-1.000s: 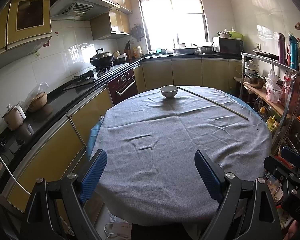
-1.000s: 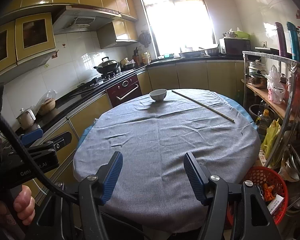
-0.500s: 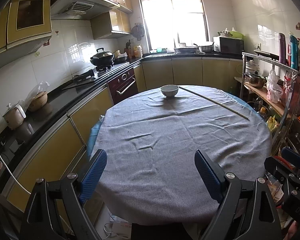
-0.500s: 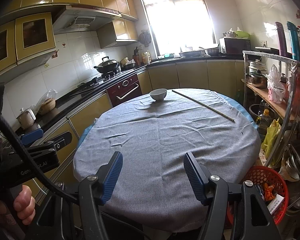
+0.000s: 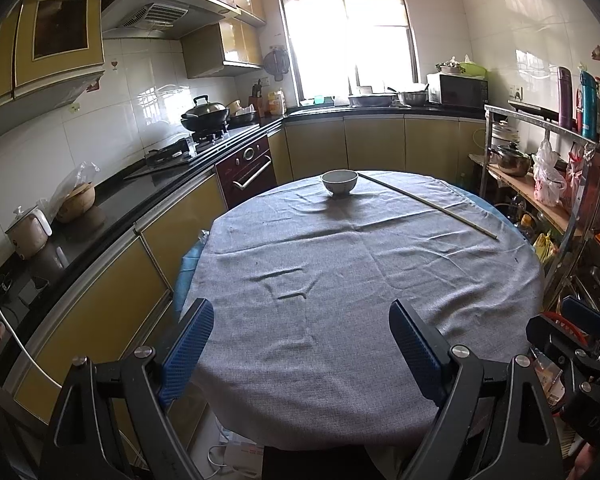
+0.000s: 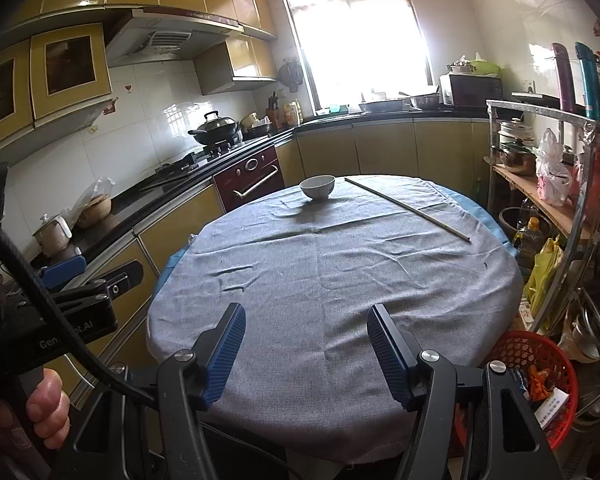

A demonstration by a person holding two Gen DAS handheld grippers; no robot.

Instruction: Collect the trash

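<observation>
While nothing differs from a second ago, both claws, the left claw (image 5: 300, 344) and the right claw (image 6: 306, 346), stay open and empty at the near edge of the counter (image 5: 360, 280). No trash shows; beyond them only a bowl (image 5: 339, 182) and, right of it, a thin stick (image 5: 428, 204), so collecting has not begun.

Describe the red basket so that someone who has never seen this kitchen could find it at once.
Start at the round table under the grey cloth. Look down past its near right edge to the floor, in front of the metal shelf rack. The basket sits there: red plastic with an open mesh wall, holding packets and scraps, the only red mesh thing among the pots and bags.
</observation>
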